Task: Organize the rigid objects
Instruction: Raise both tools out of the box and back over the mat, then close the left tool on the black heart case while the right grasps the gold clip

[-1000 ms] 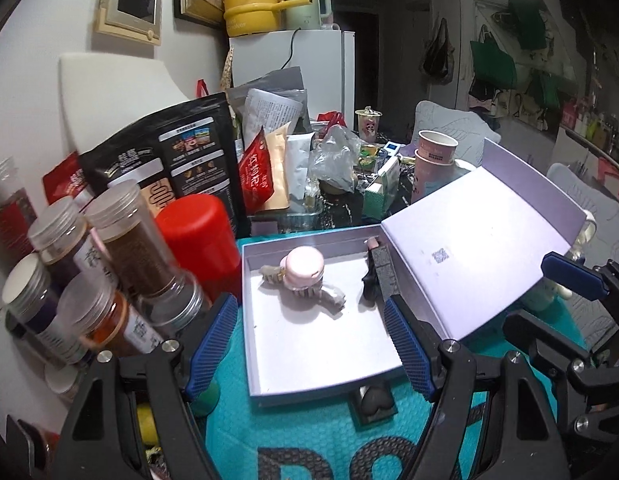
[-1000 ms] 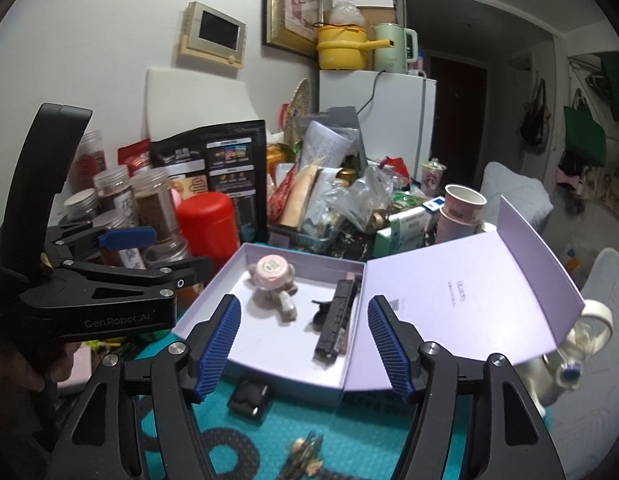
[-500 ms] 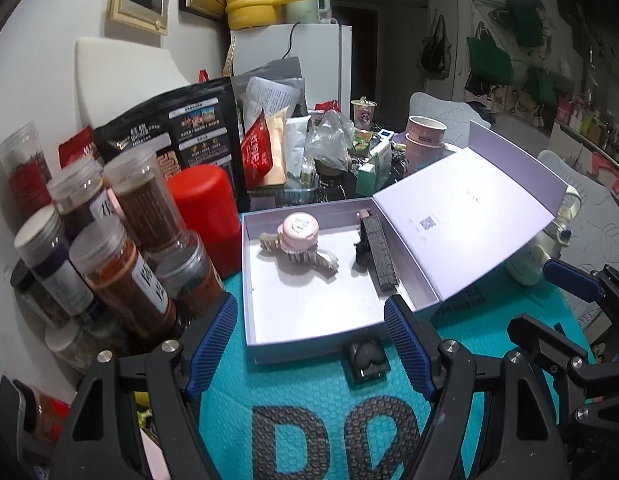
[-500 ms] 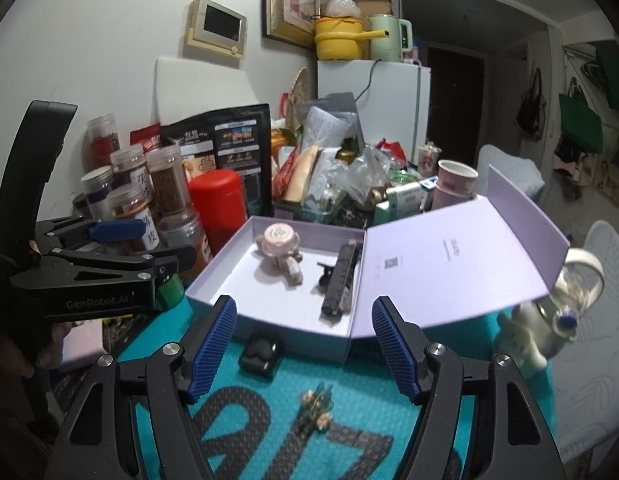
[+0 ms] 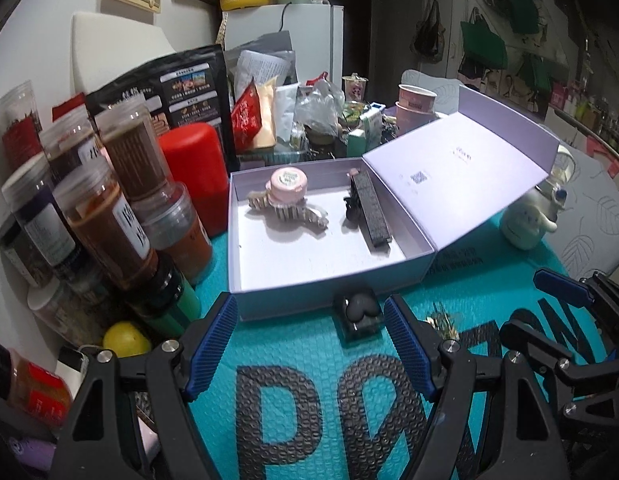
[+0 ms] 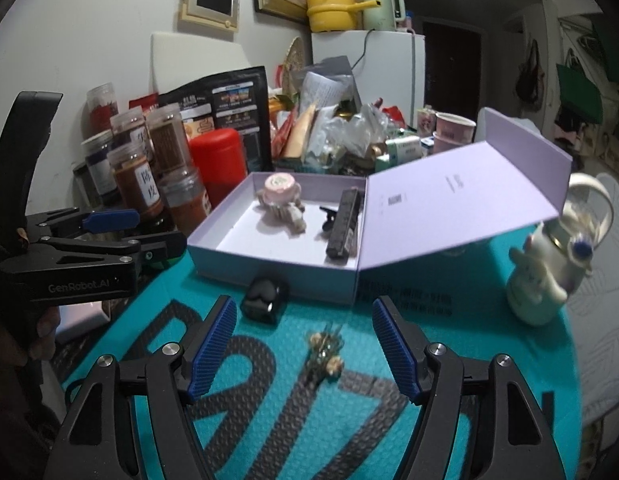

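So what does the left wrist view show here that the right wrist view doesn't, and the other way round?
Only the left wrist view shows the yellow fruit by the jars and the left gripper from behind, jaws open and empty.

Only the right wrist view shows the left gripper's side and the hand holding it, plus the right gripper with open, empty jaws.

Both show the open box holding a pink clip and a black bar clip, a black clip and a small flower clip on the teal mat.

Teal mat: lavender box, black clip, flowered clip, white jug.
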